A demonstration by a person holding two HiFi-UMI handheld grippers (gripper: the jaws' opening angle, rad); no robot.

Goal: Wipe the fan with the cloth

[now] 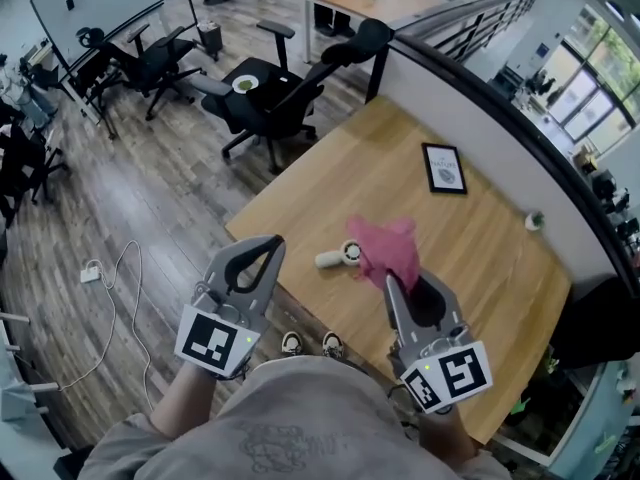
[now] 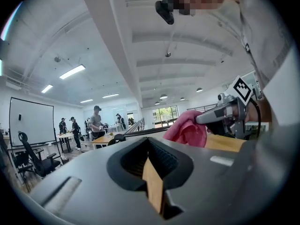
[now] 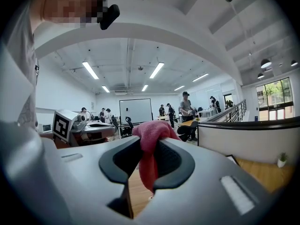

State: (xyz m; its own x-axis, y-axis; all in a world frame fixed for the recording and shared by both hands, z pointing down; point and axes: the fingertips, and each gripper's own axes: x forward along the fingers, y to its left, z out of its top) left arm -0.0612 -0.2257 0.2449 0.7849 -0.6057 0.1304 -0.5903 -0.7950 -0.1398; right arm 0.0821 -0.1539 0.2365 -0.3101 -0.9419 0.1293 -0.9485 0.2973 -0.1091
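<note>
Wooden table, right gripper pinching pink cloth, left gripper jaws together

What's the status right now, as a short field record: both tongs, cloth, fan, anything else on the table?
left tongs: shut, empty
right tongs: shut on pink cloth
handheld fan: lying on wooden table; the cloth overlaps its head end in the head view, contact unclear
also on table: framed picture, small potted plant
</note>
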